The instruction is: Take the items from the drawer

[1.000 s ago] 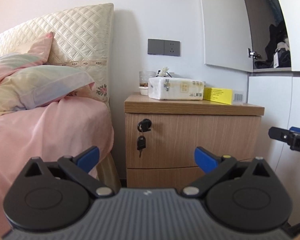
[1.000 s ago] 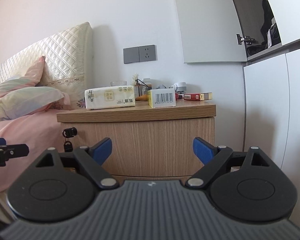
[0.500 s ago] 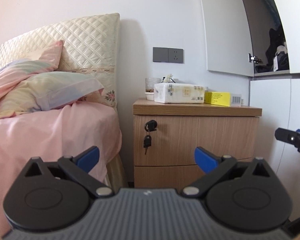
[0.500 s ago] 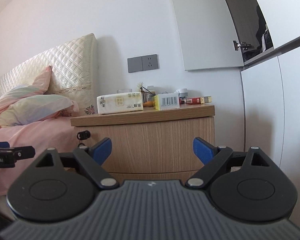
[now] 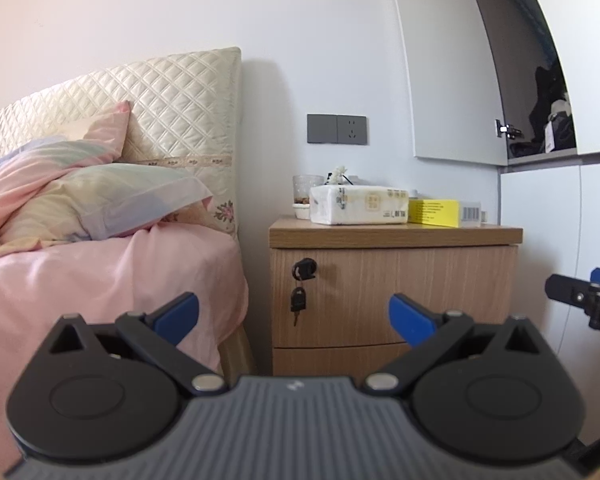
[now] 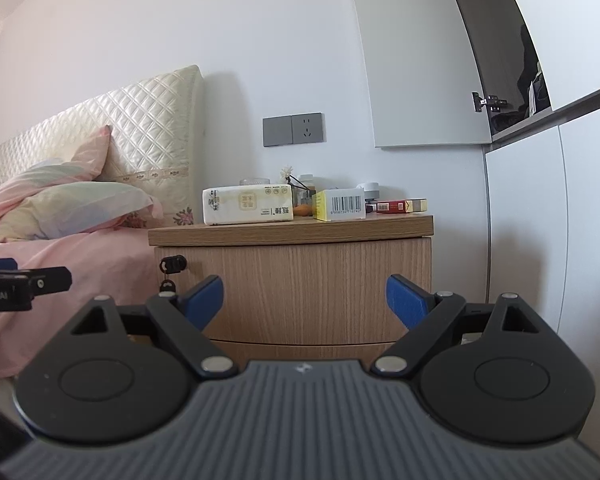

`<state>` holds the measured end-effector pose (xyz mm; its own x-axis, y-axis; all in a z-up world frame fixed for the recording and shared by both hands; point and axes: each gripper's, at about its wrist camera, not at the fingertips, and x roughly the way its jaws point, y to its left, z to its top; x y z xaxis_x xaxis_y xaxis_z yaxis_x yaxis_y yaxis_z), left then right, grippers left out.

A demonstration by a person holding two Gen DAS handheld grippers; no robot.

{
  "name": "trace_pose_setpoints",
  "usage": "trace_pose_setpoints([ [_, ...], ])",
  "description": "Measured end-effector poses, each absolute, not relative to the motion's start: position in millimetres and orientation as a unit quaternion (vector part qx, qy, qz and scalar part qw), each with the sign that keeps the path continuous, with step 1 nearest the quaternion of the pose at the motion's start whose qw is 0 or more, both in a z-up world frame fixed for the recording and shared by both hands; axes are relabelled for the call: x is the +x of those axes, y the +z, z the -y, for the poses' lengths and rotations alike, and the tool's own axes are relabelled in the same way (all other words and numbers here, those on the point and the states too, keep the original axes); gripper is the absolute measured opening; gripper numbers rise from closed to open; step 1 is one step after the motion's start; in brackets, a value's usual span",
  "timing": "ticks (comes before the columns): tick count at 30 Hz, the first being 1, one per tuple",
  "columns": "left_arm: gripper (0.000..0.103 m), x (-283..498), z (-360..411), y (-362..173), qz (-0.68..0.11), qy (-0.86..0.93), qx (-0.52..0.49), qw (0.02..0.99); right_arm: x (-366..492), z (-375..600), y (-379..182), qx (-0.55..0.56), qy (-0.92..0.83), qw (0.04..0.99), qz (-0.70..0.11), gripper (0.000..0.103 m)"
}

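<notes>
A wooden nightstand (image 5: 396,236) (image 6: 292,230) stands between the bed and a white wardrobe. Its top drawer (image 5: 400,292) (image 6: 300,284) is closed, with a key (image 5: 299,300) (image 6: 166,286) hanging from the lock at the upper left. A lower drawer (image 5: 332,356) sits beneath it. My left gripper (image 5: 294,316) is open, some distance in front of the drawers, with nothing between its fingers. My right gripper (image 6: 304,298) is open too, facing the top drawer from farther right. Each gripper shows at the edge of the other's view. The drawer contents are hidden.
On the nightstand top lie a tissue pack (image 5: 358,204) (image 6: 248,204), a yellow box (image 5: 436,213) (image 6: 340,204), a glass (image 5: 306,192) and a red pack (image 6: 396,206). A bed with pink sheets (image 5: 112,272) is on the left, the wardrobe (image 6: 540,220) on the right.
Both grippers have pulled back from the nightstand, which now looks smaller and sits farther right in each view. Their jaws have stayed open.
</notes>
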<state>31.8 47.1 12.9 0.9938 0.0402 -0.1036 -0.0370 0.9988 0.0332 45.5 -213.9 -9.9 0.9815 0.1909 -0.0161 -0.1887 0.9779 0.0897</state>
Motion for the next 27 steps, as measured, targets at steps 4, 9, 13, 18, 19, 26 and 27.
trace_pose_setpoints([
  [4, 0.103, 33.4, -46.4, 12.7, -0.054, 0.015, 0.019, 0.998, 47.5, 214.9, -10.6, 0.048, 0.095, 0.994, -0.014, 0.090],
  [9, 0.103, 34.1, -47.1, 12.0, -0.051, 0.021, 0.021, 0.998, 47.2, 214.0, -11.4, 0.048, 0.096, 0.994, -0.014, 0.090],
  [13, 0.103, 34.6, -45.6, 11.1, -0.053, 0.018, 0.025, 0.998, 47.6, 213.3, -11.7, 0.045, 0.096, 0.994, -0.015, 0.090],
  [18, 0.103, 34.9, -43.7, 9.5, -0.056, 0.014, 0.031, 0.998, 48.9, 212.8, -12.4, 0.045, 0.098, 0.994, -0.019, 0.096],
  [19, 0.103, 35.0, -43.3, 9.2, -0.056, 0.013, 0.032, 0.998, 49.5, 212.7, -12.9, 0.046, 0.097, 0.994, -0.021, 0.103],
  [26, 0.103, 35.4, -40.7, 7.1, -0.060, 0.008, 0.039, 0.997, 52.1, 211.5, -14.5, 0.049, 0.087, 0.995, -0.027, 0.103],
  [27, 0.103, 35.5, -40.3, 6.8, -0.060, 0.007, 0.041, 0.997, 52.2, 210.9, -14.7, 0.048, 0.088, 0.995, -0.027, 0.103],
])
